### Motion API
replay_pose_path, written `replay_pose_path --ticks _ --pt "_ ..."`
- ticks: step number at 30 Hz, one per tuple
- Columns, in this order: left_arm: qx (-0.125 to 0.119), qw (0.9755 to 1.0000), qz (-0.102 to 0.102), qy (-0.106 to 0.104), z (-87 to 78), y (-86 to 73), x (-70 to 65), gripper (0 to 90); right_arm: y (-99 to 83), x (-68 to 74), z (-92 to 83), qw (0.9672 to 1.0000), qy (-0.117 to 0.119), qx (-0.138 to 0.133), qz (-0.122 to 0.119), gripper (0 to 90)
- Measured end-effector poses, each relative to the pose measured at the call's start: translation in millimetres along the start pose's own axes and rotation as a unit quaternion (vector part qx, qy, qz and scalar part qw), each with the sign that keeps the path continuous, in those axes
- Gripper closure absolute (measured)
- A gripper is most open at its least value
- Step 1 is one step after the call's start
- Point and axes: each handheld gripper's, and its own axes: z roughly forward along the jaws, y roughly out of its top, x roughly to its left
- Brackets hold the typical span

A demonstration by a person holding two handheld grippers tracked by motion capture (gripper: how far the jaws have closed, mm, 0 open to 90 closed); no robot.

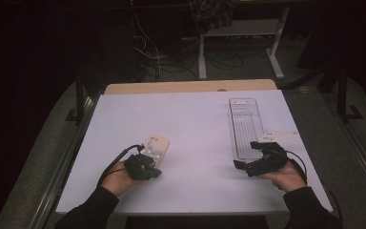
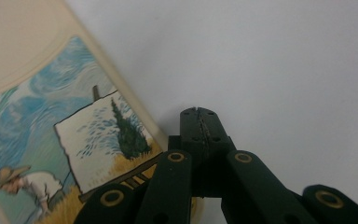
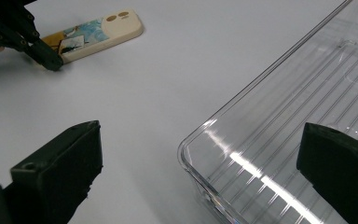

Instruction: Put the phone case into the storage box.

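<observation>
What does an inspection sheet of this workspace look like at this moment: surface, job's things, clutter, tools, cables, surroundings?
Surface: white table top, flat, with a wooden edge at the far side.
Job's things: cream phone case with a painted picture lies flat, left of centre; clear plastic tray lies lengthwise at the right, empty.
Clutter: a small white card beside the tray.
Tools: left tool shut, nothing between the jaws, its tip at the case's edge; right tool open, jaws either side of the tray's near corner, not pressing on it.
Cables: one black cable trails from the left tool; a tangle of wires on the floor beyond.
Surroundings: dark room, grey floor, white desk frame behind.
</observation>
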Motion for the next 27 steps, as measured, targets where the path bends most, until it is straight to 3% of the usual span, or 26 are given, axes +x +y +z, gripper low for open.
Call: replay_pose_path --ticks 9,15,18,20,22,27 --pt "-0.007 0.9994 -0.026 0.023 -14.9 -15.2 16.6 90.0 0.0 -0.3 0.4 1.0 -0.001 0.0 -0.002 0.0" --pt "-0.002 0.9991 -0.027 0.031 -18.2 -19.6 20.4 90.0 -0.1 -0.1 0.3 1.0 -0.001 0.001 0.0 0.0" --pt "0.002 0.9986 -0.024 0.047 -20.2 -21.5 23.3 90.0 -0.2 0.2 0.1 1.0 -0.001 0.001 0.001 0.0" --pt "-0.002 0.9987 -0.026 0.045 -19.3 -21.9 22.8 90.0 -0.3 0.1 0.2 1.0 -0.001 0.001 0.0 0.0" --pt "-0.015 0.9988 -0.037 0.029 -18.2 -21.4 20.9 90.0 -0.3 -0.1 0.2 1.0 -0.001 0.001 0.0 0.0" --pt "-0.04 0.9982 -0.037 0.025 -22.1 -16.5 20.7 88.5 1.2 2.2 -1.1 1.0 0.001 -0.005 -0.004 0.0"
